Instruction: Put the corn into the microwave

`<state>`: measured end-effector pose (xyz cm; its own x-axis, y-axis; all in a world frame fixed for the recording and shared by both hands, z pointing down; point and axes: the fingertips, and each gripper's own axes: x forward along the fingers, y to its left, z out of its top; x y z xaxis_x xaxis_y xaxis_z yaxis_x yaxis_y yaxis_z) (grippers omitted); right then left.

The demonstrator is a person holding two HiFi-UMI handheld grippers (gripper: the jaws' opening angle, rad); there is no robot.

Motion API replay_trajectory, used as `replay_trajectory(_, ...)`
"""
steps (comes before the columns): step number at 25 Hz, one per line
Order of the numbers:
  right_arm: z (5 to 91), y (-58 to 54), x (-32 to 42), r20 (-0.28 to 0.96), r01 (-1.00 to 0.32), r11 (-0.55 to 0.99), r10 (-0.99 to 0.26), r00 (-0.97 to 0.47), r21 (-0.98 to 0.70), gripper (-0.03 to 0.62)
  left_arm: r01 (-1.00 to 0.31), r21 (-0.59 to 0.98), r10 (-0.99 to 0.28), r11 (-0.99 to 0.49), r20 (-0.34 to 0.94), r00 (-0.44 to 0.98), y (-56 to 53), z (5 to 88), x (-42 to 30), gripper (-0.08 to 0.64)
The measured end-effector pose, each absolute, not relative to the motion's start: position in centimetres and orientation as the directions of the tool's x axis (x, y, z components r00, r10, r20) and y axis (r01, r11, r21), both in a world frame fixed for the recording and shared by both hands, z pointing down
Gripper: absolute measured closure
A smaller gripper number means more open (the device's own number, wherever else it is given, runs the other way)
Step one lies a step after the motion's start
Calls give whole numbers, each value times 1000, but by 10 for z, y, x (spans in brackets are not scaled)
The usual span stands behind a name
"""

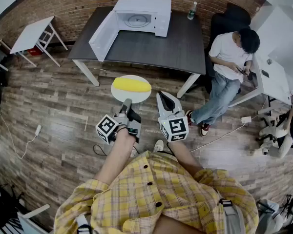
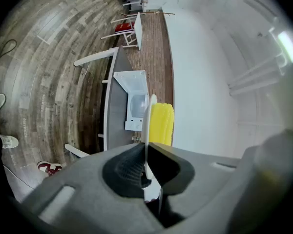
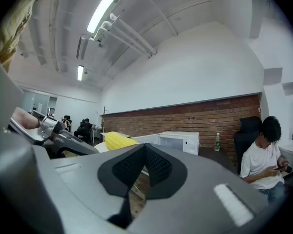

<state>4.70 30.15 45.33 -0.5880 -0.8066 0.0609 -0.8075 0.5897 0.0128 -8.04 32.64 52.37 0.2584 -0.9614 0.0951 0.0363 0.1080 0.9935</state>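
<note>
Corn (image 1: 131,85), one yellow cob, lies across a round white plate (image 1: 118,94) held in the air over the wooden floor (image 1: 49,126), in front of the desk (image 1: 156,48) and well apart from the microwave (image 1: 141,16).

The floor of grey-brown planks fills most of the head view, with a brick wall (image 1: 83,1) behind it. The dark desk stands against that wall on white legs. A small white table (image 1: 31,34) stands to its left.

A person (image 1: 227,57) in a white shirt and jeans sits in a black chair (image 1: 229,16) just beside the desk's right end, with both hands on a phone.

The white microwave sits at the far side of the desk. Its door (image 1: 102,35) is swung wide to the left, and the round turntable shows inside the cavity. A bottle (image 1: 191,10) stands on the desk to the right of the microwave.

The left gripper (image 1: 127,103) pinches the near rim of the plate. In the left gripper view the thin rim runs edge-on between the closed jaws, with the corn beyond it and the microwave further off.

The right gripper (image 3: 142,162) is just beside the left one, to its right. Its jaws are pressed together with nothing between them, and it touches neither plate nor corn.
</note>
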Motion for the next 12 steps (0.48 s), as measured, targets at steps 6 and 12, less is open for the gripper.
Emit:
replay_trajectory(6, 453, 301, 58, 54, -809, 588, -808, -587, 4, 589, 41, 995, -964, 95, 81, 255, 326, 521, -71, 543)
replay_trajectory(12, 453, 293, 68, 59, -806, 592, -805, -591, 3, 589, 30, 996, -967, 86, 76, 242, 320, 519, -60, 543)
